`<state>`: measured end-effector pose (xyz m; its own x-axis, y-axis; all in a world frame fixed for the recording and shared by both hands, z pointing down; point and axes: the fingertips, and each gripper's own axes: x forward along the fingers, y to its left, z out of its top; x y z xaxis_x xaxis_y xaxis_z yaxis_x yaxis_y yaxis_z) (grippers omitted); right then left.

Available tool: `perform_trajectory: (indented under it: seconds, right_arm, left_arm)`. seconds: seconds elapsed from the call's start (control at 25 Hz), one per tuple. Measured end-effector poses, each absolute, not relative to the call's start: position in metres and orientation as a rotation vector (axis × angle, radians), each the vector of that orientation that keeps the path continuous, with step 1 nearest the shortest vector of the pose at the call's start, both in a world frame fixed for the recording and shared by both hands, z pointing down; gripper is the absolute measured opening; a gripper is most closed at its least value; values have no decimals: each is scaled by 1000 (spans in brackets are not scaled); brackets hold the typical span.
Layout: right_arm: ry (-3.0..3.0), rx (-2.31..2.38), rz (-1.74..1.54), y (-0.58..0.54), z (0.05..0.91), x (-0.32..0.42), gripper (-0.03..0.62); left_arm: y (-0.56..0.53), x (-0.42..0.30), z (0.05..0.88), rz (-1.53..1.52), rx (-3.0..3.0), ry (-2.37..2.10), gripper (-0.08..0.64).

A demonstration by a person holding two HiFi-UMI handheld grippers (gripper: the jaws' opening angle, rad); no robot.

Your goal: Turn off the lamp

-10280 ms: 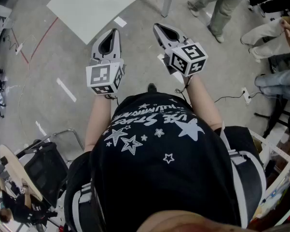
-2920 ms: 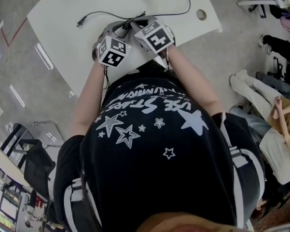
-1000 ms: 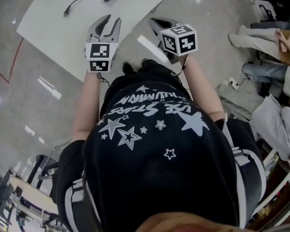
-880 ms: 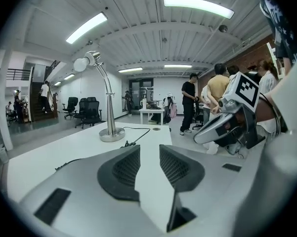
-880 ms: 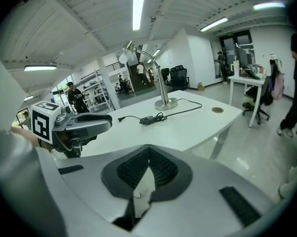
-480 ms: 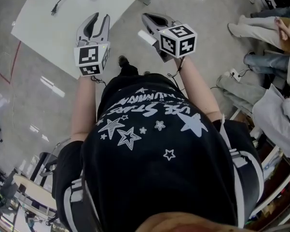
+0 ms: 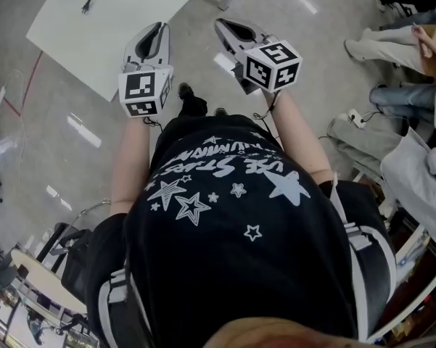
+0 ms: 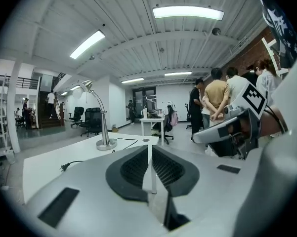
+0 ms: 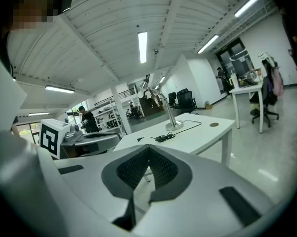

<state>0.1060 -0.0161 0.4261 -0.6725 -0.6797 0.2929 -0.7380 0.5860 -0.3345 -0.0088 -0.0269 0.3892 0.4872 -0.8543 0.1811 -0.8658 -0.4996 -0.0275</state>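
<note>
Left gripper (image 7: 155, 30): your jaws closing, nothing between | Right gripper (image 7: 226, 25): your jaws together, empty | Lamp (image 8: 106, 143): upright on table (image 8: 47, 164), well apart from you

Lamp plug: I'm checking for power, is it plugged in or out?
Out: the plug lies loose on the white table, its prongs in no socket.

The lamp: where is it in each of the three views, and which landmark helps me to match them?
Head view: not in it; only its black cord lies on the white table, top left.
Left gripper view: the lamp stands left of centre, on the table.
Right gripper view: the lamp stands just right of centre, on the table.
Shared landmark: the white table.
</note>
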Motion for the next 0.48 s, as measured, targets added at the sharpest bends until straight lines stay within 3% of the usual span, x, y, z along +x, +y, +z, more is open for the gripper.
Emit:
perform_trajectory:
  seconds: [0.48]
  right_arm:
    - [-2747, 1083, 490, 29, 401, 87, 5]
  left_arm:
    - [29, -14, 369, 231, 2616, -1649, 11]
